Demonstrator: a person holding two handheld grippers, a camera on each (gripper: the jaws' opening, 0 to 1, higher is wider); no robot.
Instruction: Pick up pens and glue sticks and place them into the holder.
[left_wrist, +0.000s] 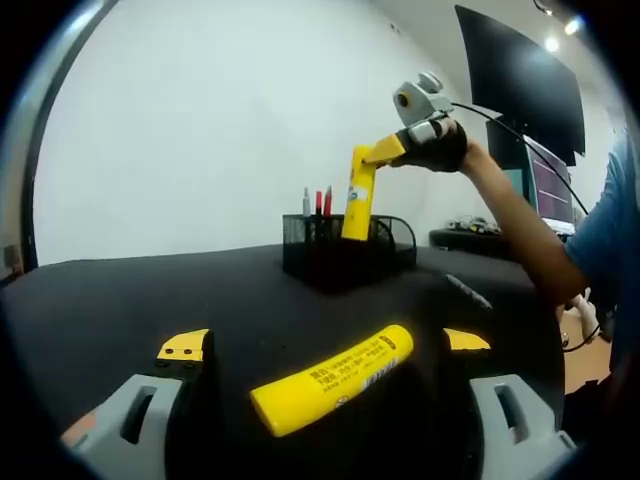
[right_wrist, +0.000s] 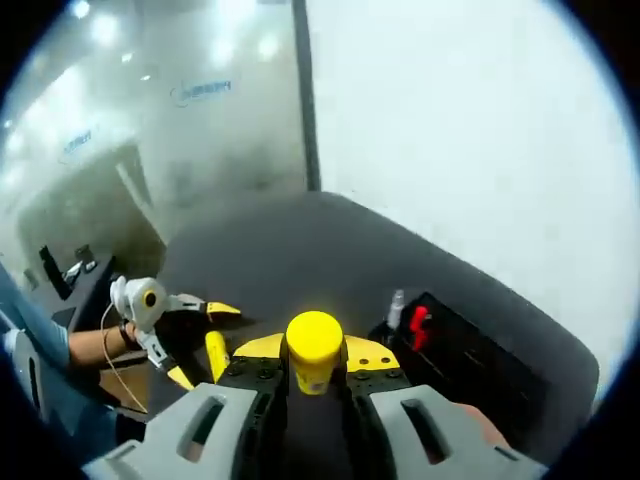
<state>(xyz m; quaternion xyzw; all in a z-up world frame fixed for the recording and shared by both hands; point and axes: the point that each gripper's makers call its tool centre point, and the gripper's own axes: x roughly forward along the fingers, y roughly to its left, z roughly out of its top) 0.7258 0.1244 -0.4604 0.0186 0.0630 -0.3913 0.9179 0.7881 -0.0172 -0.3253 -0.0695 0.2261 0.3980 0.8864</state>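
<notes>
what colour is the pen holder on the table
Black mesh holder, clearest in the left gripper view.

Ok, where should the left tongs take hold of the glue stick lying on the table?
Grip the glue stick at mid-barrel from above. It lies flat and angled between the open left tongs, so the jaws should close across its round sides rather than its ends.

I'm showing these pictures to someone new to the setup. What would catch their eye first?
Probably the bright yellow glue stick lying on the black table between the open jaws of the left gripper. Next, a second glue stick, clamped by the right gripper, being lowered into the black mesh holder beside upright pens.
</notes>
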